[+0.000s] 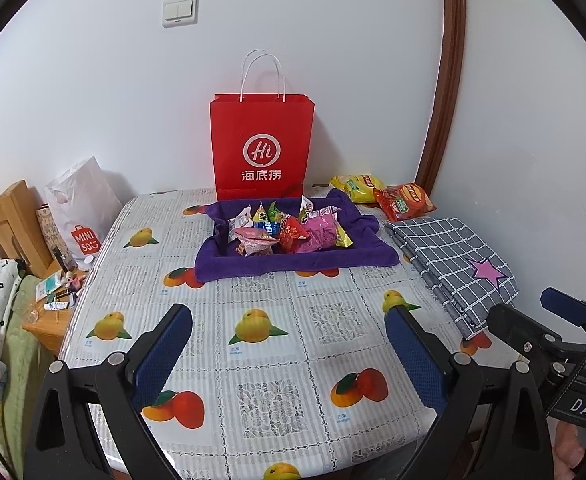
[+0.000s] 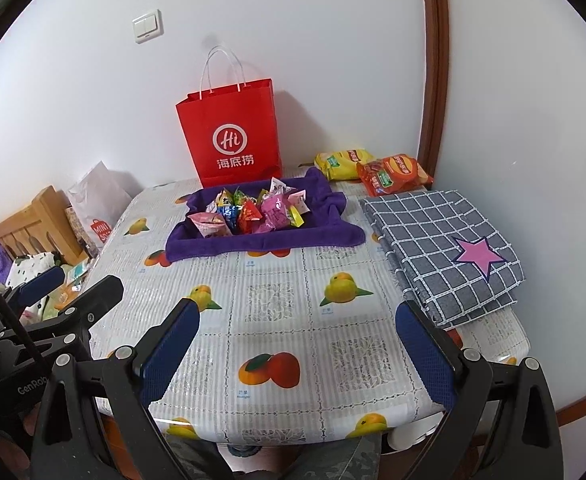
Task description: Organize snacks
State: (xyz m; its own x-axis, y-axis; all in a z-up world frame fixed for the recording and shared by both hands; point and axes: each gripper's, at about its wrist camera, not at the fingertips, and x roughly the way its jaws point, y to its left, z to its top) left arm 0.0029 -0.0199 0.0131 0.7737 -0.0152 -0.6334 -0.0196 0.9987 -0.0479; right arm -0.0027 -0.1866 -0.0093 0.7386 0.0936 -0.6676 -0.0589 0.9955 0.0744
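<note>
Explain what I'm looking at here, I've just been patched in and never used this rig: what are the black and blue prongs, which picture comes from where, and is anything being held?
No robot arm here: a person holds a pair of tongs in each hand, and a fisheye camera on each looks forward along its two blue-padded fingers.

One picture looks out from the left tongs, with the right tongs at its right edge. The other looks out from the right tongs.

Both stand wide open over the near part of the table and hold nothing.

Further back, small wrapped snacks lie piled on a purple towel. Behind it a red paper bag stands upright at the wall. To the right are a yellow chip bag, a red chip bag and a folded checked cloth.
</note>
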